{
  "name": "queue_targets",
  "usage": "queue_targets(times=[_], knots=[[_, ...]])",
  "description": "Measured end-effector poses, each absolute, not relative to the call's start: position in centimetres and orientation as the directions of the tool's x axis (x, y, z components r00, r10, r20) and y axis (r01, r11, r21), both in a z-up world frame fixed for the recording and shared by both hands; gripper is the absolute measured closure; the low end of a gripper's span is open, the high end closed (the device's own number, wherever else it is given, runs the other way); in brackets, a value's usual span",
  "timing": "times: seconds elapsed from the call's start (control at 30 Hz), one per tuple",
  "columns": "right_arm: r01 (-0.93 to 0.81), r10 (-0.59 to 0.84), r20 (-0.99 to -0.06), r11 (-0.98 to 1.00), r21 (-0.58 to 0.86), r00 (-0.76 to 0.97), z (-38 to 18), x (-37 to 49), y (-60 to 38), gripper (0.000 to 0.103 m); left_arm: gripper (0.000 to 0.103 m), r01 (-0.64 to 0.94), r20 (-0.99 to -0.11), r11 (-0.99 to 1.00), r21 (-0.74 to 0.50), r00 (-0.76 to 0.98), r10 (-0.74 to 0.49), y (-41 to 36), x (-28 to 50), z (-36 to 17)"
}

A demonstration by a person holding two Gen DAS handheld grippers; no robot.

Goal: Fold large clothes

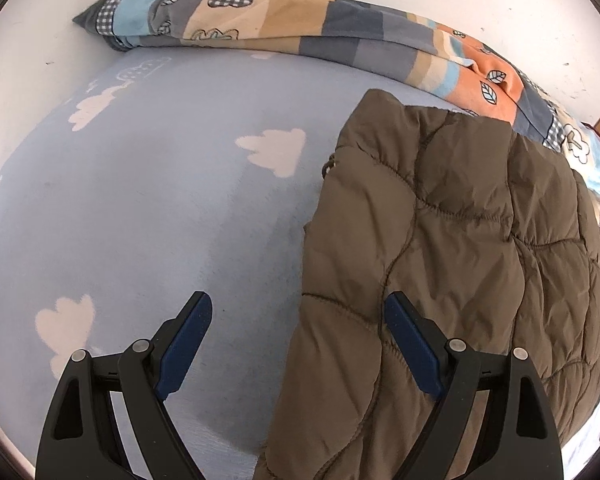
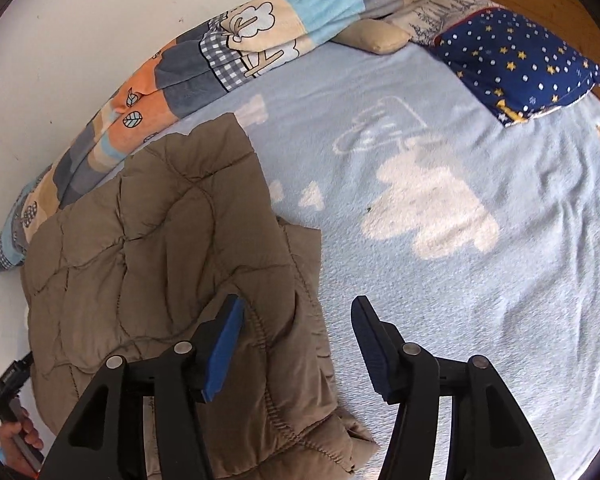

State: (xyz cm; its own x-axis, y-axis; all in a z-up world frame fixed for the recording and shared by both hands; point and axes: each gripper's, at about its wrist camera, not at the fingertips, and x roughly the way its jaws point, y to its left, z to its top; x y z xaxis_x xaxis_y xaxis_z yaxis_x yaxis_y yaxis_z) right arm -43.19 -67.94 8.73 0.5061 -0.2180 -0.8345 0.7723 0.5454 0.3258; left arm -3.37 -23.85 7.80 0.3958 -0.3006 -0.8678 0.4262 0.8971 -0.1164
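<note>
Near edge first: our left gripper (image 1: 298, 332) stands wide, nothing pinched; in the left wrist view the left edge of the brown quilted puffer jacket (image 1: 440, 248) runs up between its fingers, right pad over fabric, left pad over bare blanket. Our right gripper (image 2: 298, 336) is partly open, pads clear of cloth; in the right wrist view the jacket's stitched right edge sits under its left pad, at lower centre of frame, and its right pad hangs over blanket. So we straddle both side edges of the jacket, which looks already folded into a thick bundle lying on the light blue fleece blanket with white clouds (image 2: 480, 280). Risks, as we judge them: the puffy layers spring back and the bundle relaxes open now that neither gripper holds it; if we regrip, a pad could catch only the top layer and peel the fold apart, or snag blanket with it. Further up, the jacket's far end touches or overlaps the rolled patchwork blanket of orange, blue and grey (image 1: 340, 40) along the white wall (image 1: 500, 8); pushing that way would bunch it. Upper right in the right wrist view, the navy star-print pillow (image 2: 520, 60) is well apart.
</note>
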Motion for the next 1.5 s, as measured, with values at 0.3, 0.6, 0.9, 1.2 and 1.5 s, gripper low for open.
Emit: queue_targets(times=[0.3,0.6,0.9,1.2,1.5], knots=[[0.714,-0.129,-0.824,0.582,0.388,0.553,8.1,-42.4,-67.4,0.035,0.014,0.416,-0.868,0.887,-0.202,0.343,-0.359,-22.7,-2.6,7.4],[0.694,-0.074,-0.812,0.568,0.443,0.578,6.8,-43.0,-68.2,0.030,0.014,0.434,-0.863,0.858,-0.275,0.283,-0.419,-21.1,-1.9,7.1],[0.699,-0.110,-0.783,0.540,0.469,0.612,7.3,-45.0,-69.7,0.027,0.014,0.427,-0.840,0.827,-0.366,0.231,-0.491,-19.4,-0.5,6.6],[0.598,0.068,-0.735,0.534,0.597,0.674,4.2,-44.1,-71.0,0.026,0.014,0.463,-0.820,0.754,-0.466,0.094,-0.564,-20.6,0.8,4.7],[0.462,0.242,-0.736,0.645,0.608,0.632,1.4,-40.5,-72.4,0.018,0.014,0.582,-0.862,0.693,-0.425,-0.028,-0.505,-24.8,2.2,2.1]])
